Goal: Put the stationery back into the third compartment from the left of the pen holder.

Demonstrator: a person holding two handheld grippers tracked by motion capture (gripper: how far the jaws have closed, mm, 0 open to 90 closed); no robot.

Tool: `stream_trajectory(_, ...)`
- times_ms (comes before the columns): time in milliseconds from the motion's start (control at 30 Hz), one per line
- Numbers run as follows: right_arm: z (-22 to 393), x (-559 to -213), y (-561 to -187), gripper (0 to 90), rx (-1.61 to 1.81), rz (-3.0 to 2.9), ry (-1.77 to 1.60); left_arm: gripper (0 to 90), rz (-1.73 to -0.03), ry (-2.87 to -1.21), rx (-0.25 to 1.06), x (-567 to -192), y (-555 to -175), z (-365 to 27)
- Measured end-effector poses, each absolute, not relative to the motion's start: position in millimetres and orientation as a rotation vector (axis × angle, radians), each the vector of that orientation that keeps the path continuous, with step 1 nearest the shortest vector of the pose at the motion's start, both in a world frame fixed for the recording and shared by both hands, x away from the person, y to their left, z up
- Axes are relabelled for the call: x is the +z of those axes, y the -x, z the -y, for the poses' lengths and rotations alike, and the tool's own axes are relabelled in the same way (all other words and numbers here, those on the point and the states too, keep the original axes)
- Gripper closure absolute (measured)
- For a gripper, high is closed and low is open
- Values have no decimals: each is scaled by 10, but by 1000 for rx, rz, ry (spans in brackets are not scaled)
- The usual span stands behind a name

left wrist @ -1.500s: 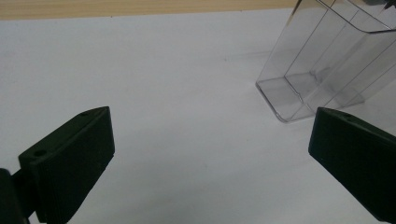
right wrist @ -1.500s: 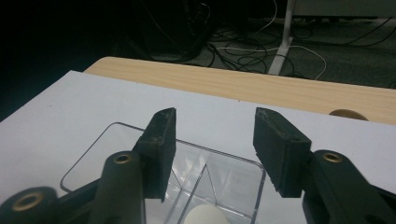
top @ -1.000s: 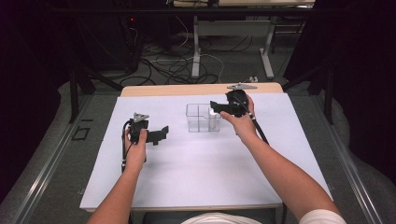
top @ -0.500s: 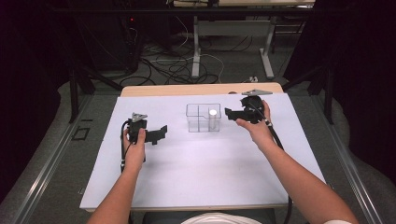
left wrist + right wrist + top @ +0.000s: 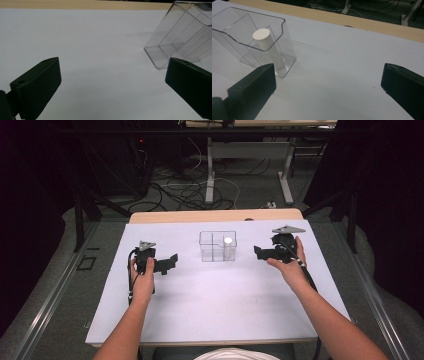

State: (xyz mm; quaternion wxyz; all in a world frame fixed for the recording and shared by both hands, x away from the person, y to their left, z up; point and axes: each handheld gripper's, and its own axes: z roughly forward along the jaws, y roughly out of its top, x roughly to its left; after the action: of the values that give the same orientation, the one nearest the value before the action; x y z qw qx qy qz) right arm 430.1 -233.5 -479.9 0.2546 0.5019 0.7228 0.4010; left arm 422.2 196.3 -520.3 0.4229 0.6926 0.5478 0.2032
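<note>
**White cylinder upright in clear bin**

Nearest, the left gripper and right gripper hover with jaws released, empty. Between them on the table, the clear bin holds a white cylinder: probably light, rigid, smooth; grasp its top.

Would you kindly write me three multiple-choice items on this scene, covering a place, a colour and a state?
1. Where is the cylinder?
A. inside the clear box
B. on the sheet beside it
C. between the right tool's jaws

2. What colour is the cylinder?
A. red
B. white
C. black

3. How do the right tool's jaws stand?
A. shut on the cylinder
B. shut on nothing
C. wide apart, holding nothing

Answers:
1 A, it stands upright within the box's walls.
2 B, its top and side look white.
3 C, only bare sheet lies between the jaws.
</note>
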Motion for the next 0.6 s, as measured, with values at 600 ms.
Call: stream_trajectory(600, 2777, -5202, -4210, 0, 1114, -1889, -1551, 2, -1386, -1723, 506, -5211, -4232, -1992)
